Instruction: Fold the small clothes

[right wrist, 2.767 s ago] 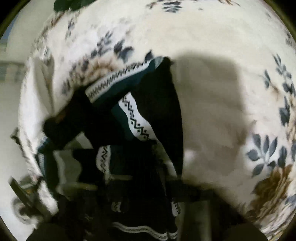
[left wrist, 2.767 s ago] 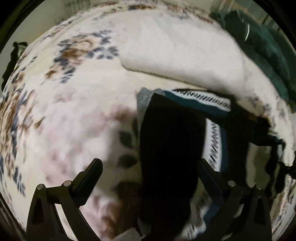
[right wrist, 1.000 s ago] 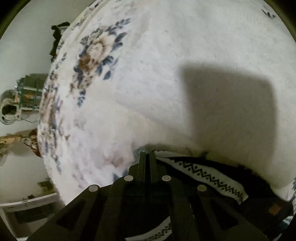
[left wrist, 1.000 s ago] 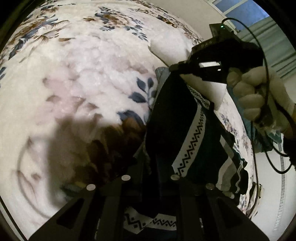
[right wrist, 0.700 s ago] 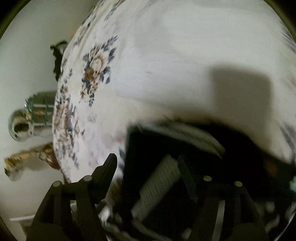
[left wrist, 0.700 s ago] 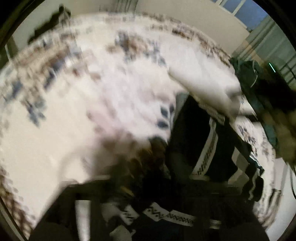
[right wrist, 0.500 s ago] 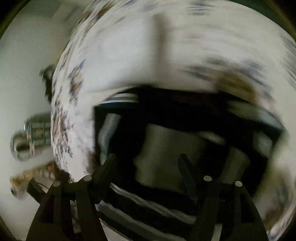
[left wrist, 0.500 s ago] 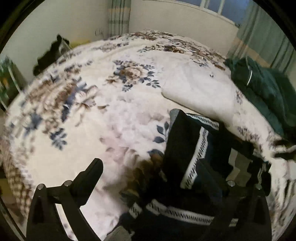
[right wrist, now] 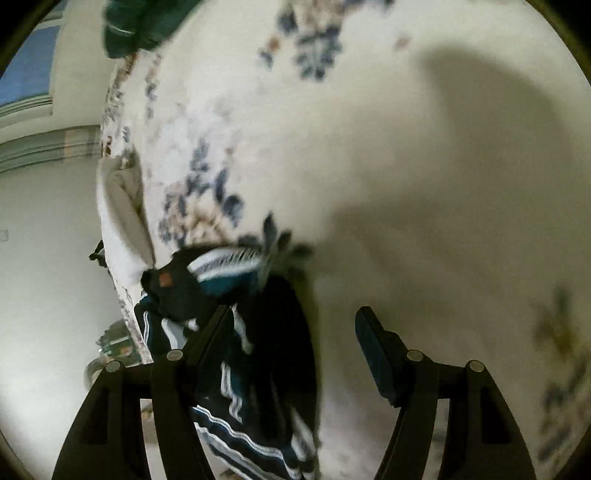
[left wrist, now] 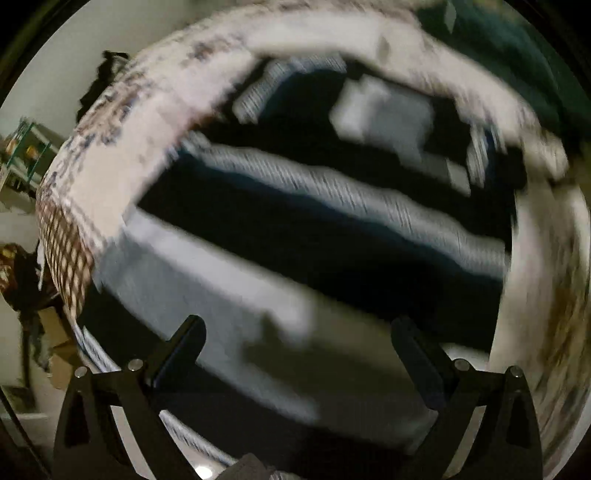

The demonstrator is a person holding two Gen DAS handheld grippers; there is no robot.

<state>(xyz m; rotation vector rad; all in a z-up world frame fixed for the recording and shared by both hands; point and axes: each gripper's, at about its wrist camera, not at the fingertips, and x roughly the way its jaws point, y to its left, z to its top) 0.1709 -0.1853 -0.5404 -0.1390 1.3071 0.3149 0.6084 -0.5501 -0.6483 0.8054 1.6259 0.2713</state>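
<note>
Left tongs [left wrist: 295, 343]: black fingers spread as wide as can be, pinching nothing, pointing steeply down at the sweater [left wrist: 332, 229]. Heavily smeared by motion there, so detail limited. Right tongs [right wrist: 291, 332]: also spread, though less wide, nothing between the pads; left finger crossing in front of the sweater [right wrist: 258, 350], right finger over bare blanket.

Progress, judged from the lay of the cloth: part way at most. Lying loose on the blanket [right wrist: 406, 184], near its edge, released by both tools. Seen from the left wrist as a broad, roughly flat spread of bands; from the right wrist as a long, bunched strip with one end rumpled. Hard to tell how many folds are in. Probably left to do: at least one more fold, then squaring and smoothing.

Materials: knit fabric, dark navy to black, with teal bands and pale stripes carrying a fine zigzag pattern, plus a grey panel; soft, limp, likely to sag and slip when lifted. Small brown tag at the rumpled end. Underneath, a plush cream cover with blue and brown flowers, fuzzy and yielding. Dark green clothes [right wrist: 140, 22] heaped at the far corner, well apart.
</note>
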